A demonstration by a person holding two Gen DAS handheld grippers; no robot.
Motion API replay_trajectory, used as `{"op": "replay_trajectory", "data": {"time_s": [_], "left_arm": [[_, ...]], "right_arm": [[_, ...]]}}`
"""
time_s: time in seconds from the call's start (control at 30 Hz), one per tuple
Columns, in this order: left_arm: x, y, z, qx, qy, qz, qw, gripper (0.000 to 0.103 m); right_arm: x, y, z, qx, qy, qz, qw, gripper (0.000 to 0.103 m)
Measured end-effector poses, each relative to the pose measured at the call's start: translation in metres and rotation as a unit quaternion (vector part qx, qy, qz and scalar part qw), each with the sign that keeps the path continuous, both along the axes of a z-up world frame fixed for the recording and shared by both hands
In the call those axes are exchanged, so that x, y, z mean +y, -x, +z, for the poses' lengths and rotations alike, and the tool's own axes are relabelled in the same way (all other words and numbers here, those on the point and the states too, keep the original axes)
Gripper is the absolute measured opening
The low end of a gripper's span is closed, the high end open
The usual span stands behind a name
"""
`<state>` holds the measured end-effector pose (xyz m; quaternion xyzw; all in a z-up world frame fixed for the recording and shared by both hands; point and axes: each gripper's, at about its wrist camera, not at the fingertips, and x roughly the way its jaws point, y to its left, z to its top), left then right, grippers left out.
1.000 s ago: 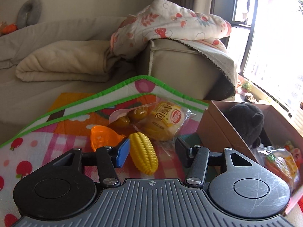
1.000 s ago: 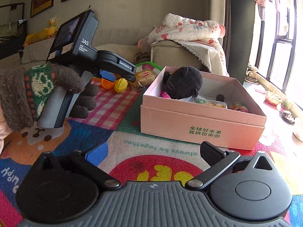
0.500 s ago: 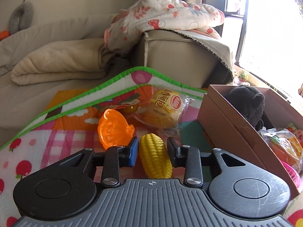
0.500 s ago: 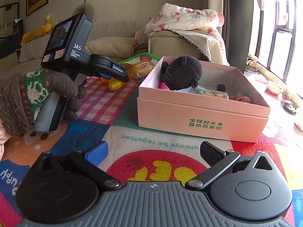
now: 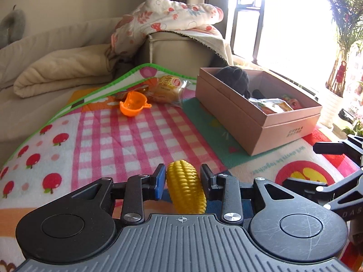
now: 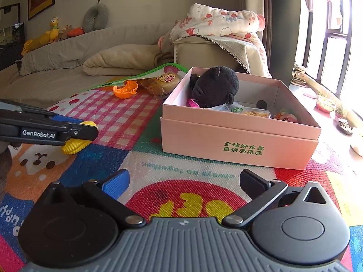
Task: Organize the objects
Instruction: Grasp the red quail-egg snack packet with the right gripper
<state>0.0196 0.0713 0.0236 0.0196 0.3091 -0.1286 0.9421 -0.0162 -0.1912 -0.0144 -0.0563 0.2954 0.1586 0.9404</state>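
My left gripper point(image 5: 182, 176) is shut on a yellow toy corn cob point(image 5: 186, 189), held off the play mat. From the right wrist view the same corn cob point(image 6: 76, 145) pokes out under the left gripper point(image 6: 89, 128) at the left edge. A pink cardboard box point(image 6: 238, 142) stands on the mat with a black plush toy point(image 6: 215, 86) and snack packets inside; the box point(image 5: 261, 117) lies ahead and to the right of the held corn. An orange toy cup point(image 5: 133, 103) and a wrapped bread point(image 5: 166, 89) lie at the mat's far end. My right gripper point(image 6: 183, 180) is open and empty.
The colourful play mat point(image 5: 127, 140) covers the floor. A beige sofa point(image 6: 90, 68) with folded blankets runs behind it, and an armrest with a flowered quilt point(image 5: 172, 20). Windows and potted plants point(image 5: 342, 45) are to the right.
The left gripper closed on the corn cob and carried it back from the far end of the mat toward the near side. The right gripper stayed put.
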Motion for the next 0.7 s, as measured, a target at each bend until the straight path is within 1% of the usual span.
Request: {"op": "replay_trajectory", "data": {"time_s": [0.07,0.17,0.23,0.3,0.37,0.43,0.5,0.6,0.63,0.7], "left_arm": [[0.014,0.008,-0.001,-0.011,0.002,0.023,0.9997,0.037],[0.046,0.008,-0.006,-0.010,0.036,0.068,0.9970,0.037],[0.065,0.008,-0.010,-0.015,0.055,0.094,0.9939,0.037],[0.077,0.009,-0.014,-0.021,0.079,0.105,0.9911,0.037],[0.086,0.012,-0.019,-0.025,0.104,0.106,0.9886,0.037],[0.095,0.014,-0.018,-0.035,0.135,0.106,0.9846,0.037],[0.101,0.016,-0.019,-0.039,0.157,0.112,0.9805,0.037],[0.106,0.018,-0.021,-0.038,0.179,0.116,0.9763,0.037],[0.107,0.018,-0.021,-0.040,0.183,0.115,0.9756,0.037],[0.108,0.020,-0.021,-0.044,0.190,0.115,0.9741,0.037]], "right_arm": [[0.003,-0.001,0.001,-0.001,0.010,0.000,1.000,0.103],[0.017,-0.004,0.014,-0.016,0.029,0.018,0.999,0.103],[0.032,-0.011,0.034,-0.031,0.028,0.039,0.998,0.103],[0.049,-0.023,0.057,-0.035,0.017,0.062,0.997,0.103],[0.069,-0.046,0.075,-0.014,-0.002,0.081,0.997,0.103],[0.092,-0.077,0.084,0.022,-0.024,0.091,0.995,0.103],[0.115,-0.107,0.081,0.046,-0.024,0.086,0.995,0.103],[0.152,-0.149,0.062,0.065,0.005,0.059,0.996,0.103],[0.162,-0.161,0.055,0.065,0.022,0.049,0.996,0.103],[0.181,-0.180,0.047,0.051,0.054,0.036,0.997,0.102]]}}
